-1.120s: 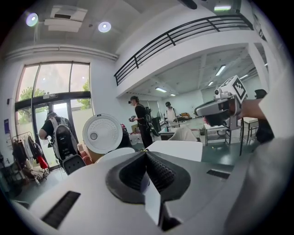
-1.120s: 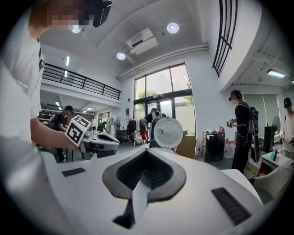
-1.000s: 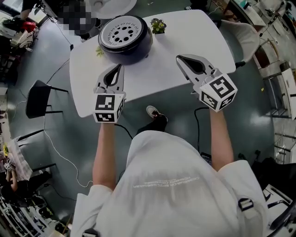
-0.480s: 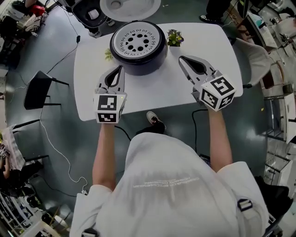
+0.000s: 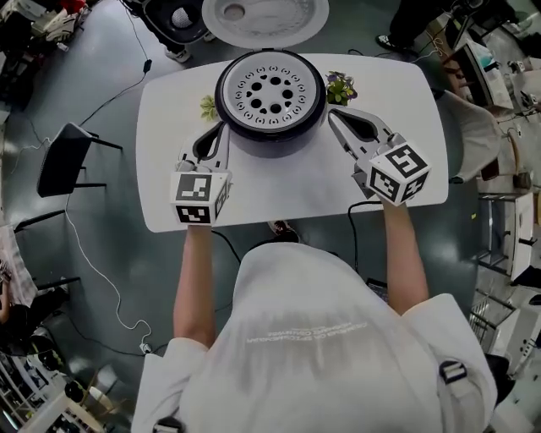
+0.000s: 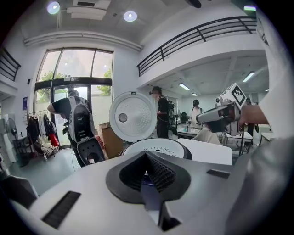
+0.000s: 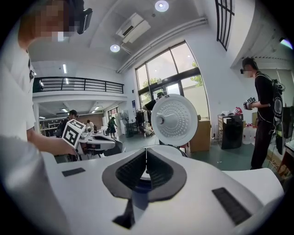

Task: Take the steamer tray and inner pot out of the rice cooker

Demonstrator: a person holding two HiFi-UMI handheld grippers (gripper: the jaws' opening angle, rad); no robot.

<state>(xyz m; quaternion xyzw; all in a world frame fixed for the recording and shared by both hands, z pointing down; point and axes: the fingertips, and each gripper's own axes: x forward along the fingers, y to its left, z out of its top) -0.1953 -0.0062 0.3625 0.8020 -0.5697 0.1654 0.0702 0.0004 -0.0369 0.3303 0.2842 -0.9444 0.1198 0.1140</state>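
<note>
A white round steamer tray [image 5: 270, 91] with a ring of holes sits in the mouth of a dark round rice cooker [image 5: 272, 146] and covers the whole opening. The inner pot presumably lies under it and cannot be seen. The cooker stands on a white table [image 5: 397, 101], between the two sets of jaws and a little ahead of them.

The left gripper [image 5: 221, 128] has its tips just beside the cooker's left wall. The right gripper [image 5: 332, 114] has its tips just beside the right wall. On both, the jaws are pressed together with nothing between them. The white domed lid [image 5: 265, 17] stands open beyond the cooker, straight ahead of both jaws. A small potted plant with green leaves [image 5: 341, 86] sits just outside the right jaws, near their tips.

The step in hand appears to be the approach to the tray. To do it well, both pairs of jaws likely need to open before they reach the rim. They should then take opposite edges of the tray and raise it level and straight up, clear of the lid and the plant.

The head view alone shows the tray's holes, the plant, and how the grippers flank the cooker. The two gripper views alone show the lid standing upright, its dimpled inner face turned toward the jaws. Each also shows the other gripper's marker cube off to the side, and people standing in the hall beyond.
</note>
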